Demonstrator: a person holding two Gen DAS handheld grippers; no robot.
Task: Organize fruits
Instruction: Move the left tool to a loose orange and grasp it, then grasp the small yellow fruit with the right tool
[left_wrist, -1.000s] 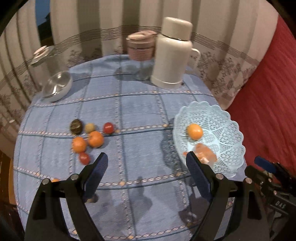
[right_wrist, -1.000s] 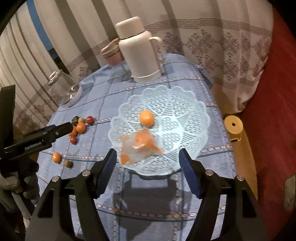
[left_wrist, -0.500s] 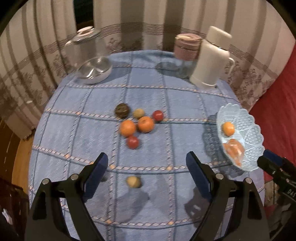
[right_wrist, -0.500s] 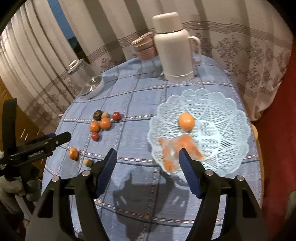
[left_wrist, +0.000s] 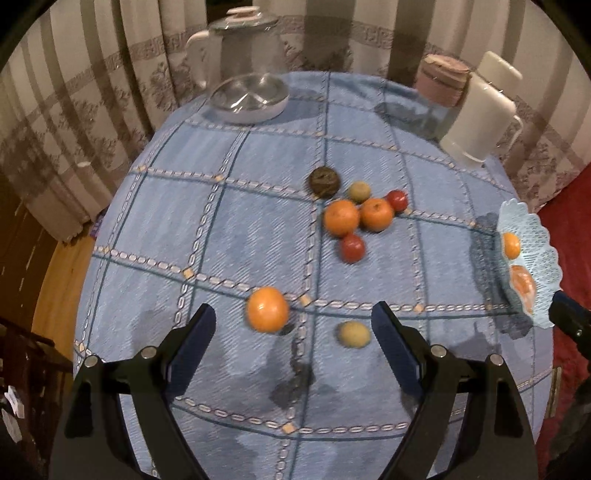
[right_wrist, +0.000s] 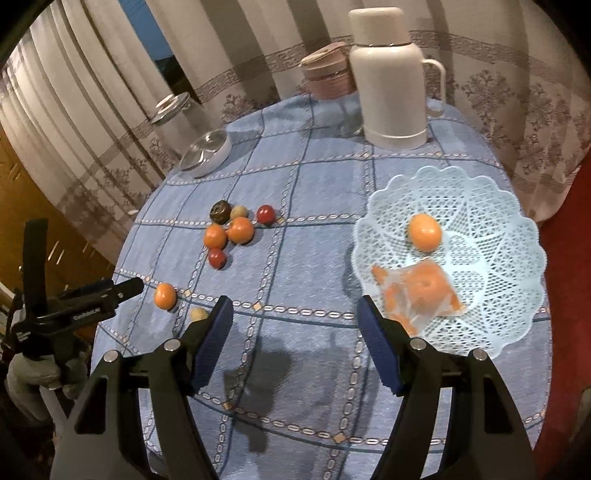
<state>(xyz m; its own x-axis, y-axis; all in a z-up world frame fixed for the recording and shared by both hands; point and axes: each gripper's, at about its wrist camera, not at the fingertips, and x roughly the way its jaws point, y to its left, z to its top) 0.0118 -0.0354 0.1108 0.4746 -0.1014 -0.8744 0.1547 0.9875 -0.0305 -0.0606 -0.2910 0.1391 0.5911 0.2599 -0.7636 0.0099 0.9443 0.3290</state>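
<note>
Overhead, both grippers tilt steeply down, left gripper (left_wrist: 293, 326) and right gripper (right_wrist: 295, 319) fingers released, above the blue checked cloth-covered surface (left_wrist: 236, 236); patterned curtains (left_wrist: 74, 110) behind.

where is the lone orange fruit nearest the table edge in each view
Left wrist: lone orange fruit lies low centre, just above the left gripper's open fingers.
Right wrist: lower left, beside the left gripper's tip.
Shared landmark: white thermos jug.
</note>
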